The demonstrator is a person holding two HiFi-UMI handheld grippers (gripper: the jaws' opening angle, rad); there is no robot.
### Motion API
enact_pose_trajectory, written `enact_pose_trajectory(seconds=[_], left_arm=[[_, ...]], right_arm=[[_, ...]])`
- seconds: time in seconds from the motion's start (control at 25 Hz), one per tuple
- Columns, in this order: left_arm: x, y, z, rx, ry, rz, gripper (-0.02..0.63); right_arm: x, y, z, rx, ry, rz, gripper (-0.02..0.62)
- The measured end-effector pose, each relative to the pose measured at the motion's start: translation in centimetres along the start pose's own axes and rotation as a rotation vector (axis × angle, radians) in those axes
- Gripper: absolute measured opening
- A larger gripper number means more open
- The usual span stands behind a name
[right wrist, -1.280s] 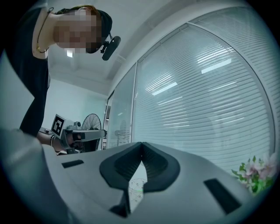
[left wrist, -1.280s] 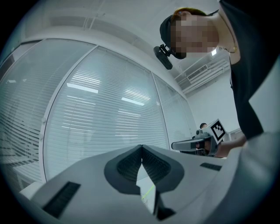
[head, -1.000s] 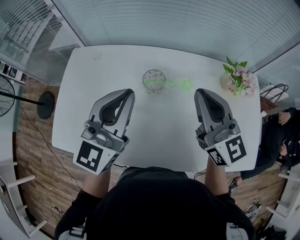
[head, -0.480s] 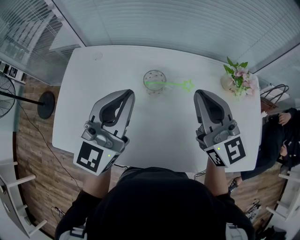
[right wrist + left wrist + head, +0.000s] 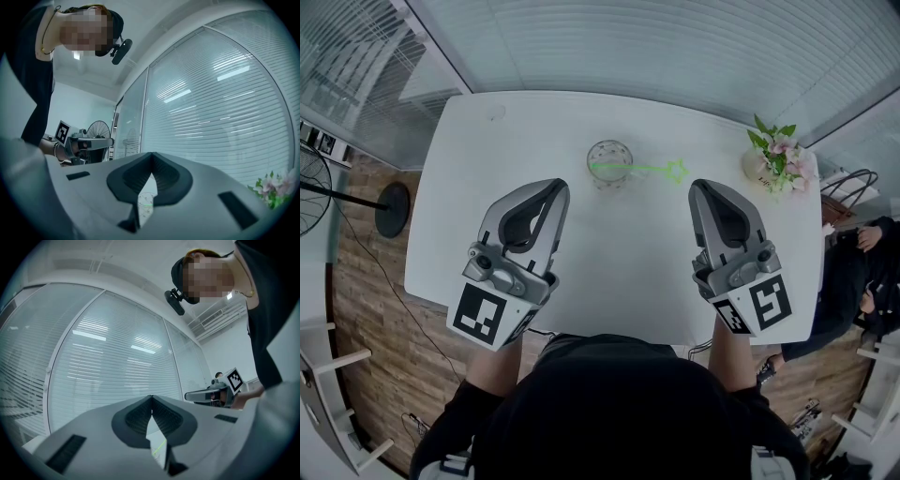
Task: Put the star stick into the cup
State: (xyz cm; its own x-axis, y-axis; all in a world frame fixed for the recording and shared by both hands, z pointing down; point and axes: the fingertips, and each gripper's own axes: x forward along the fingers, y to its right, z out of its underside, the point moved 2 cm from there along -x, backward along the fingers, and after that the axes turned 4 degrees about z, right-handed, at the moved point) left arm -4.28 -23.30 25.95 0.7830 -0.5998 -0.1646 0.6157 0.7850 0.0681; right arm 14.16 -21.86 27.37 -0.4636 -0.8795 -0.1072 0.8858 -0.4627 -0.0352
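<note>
Head view gave us both tools over the near half of the white table (image 5: pixel 619 267), side by side and well apart. Our left gripper (image 5: pixel 556 187) had its jaws together with nothing between them; the left gripper view confirmed it, the two dark pads meeting at their tips. Our right gripper (image 5: pixel 701 186) was the same, jaws closed on nothing, and the right gripper view showed its pads touching at the tip. Each gripper pointed away from us, toward the far side of the table.

Beyond the grippers and between them stood the clear cup (image 5: pixel 608 165), upright, near the far edge. The green star stick (image 5: pixel 645 169) lay across it: one end sat within the cup's outline, and the star end reached out to the right, over the table. Neither gripper touched the cup or the stick. Through the slit under the right gripper's pads we could make out the cup with a bit of green in it.

At the far right corner of the table stood a small pot of pink flowers (image 5: pixel 778 155). A fan (image 5: pixel 314 192) stood on the wooden floor (image 5: pixel 384 328) to the left.
</note>
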Motion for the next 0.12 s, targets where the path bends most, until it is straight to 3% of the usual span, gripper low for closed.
enact_pose_trajectory(seconds=[0.12], left_arm=[[0.00,0.07,-0.01,0.001,0.000,0.000,0.014]], right_arm=[[-0.07,-0.05,-0.08,-0.005,0.003,-0.002,0.003]])
